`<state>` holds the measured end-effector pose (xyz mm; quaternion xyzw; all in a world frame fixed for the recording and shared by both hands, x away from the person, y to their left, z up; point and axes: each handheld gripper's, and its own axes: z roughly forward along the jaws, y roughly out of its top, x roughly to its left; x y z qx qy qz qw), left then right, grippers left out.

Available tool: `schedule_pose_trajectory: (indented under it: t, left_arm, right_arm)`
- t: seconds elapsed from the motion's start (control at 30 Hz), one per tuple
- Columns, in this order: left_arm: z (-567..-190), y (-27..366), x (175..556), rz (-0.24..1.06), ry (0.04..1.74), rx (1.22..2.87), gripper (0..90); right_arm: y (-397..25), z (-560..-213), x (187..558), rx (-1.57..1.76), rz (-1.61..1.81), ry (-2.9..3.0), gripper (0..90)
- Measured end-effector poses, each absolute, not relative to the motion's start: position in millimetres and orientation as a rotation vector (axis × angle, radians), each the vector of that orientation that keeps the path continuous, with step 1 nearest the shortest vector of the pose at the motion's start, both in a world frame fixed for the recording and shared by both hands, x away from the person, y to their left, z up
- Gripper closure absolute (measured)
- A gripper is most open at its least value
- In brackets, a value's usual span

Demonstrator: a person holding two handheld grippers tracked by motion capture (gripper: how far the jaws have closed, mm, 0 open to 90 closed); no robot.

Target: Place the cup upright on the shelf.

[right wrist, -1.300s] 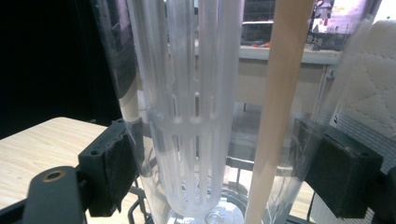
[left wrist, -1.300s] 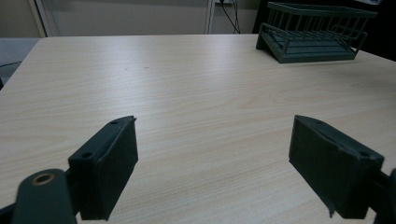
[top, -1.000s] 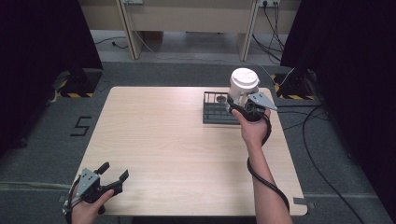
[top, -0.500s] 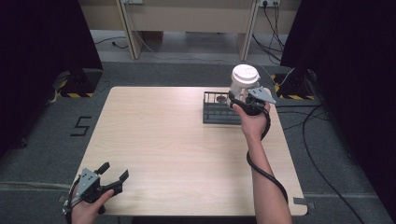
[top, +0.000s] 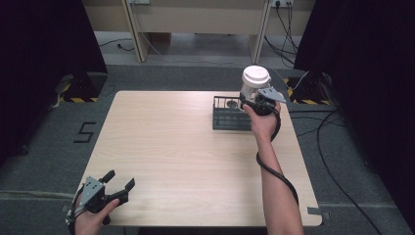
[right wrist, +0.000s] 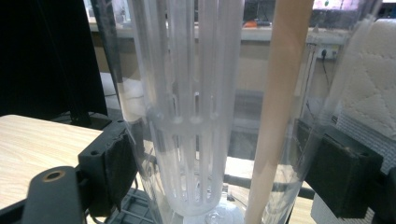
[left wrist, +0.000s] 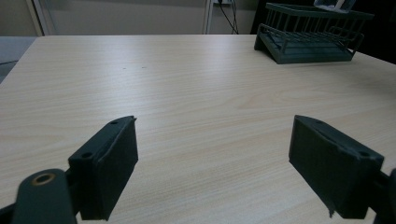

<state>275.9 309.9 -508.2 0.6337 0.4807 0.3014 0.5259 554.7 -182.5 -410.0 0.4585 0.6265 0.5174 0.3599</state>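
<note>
- Looking at the big wooden table (top: pixel 186 147) first, what is different from a second ago?
- Not much. It is bare but for the dark wire rack (top: pixel 230 120) at its far right side, and the rack has not moved.
- And the clear cup (top: pixel 255 81) with the white lid (top: pixel 256 74)?
- It is up in the air over the right end of the rack. It has gone a little farther back and a little higher than before.
- Who holds it?
- The right gripper (top: pixel 254 100). Its jaws press on both sides of the cup and pinch it. The right gripper view looks through the clear wall at a white tube with slots (right wrist: pixel 187 116) inside.
- So what does that mean?
- I think the cup is being carried, either out of the rack or over it to be set down. I cannot tell which.
- And the left gripper (top: pixel 120 178)?
- It has stayed at the near left corner, jaws spread wide, holding nothing.
</note>
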Motion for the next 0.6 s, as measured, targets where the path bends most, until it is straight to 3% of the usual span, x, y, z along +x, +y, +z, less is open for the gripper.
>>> schedule_pose_trajectory:
  t: [0.6]
  left_arm:
    - [-509,310,276,0.716,1.148,1.514,15.0]
  right_arm:
    - [-181,-423,573,1.236,1.305,1.627,18.5]
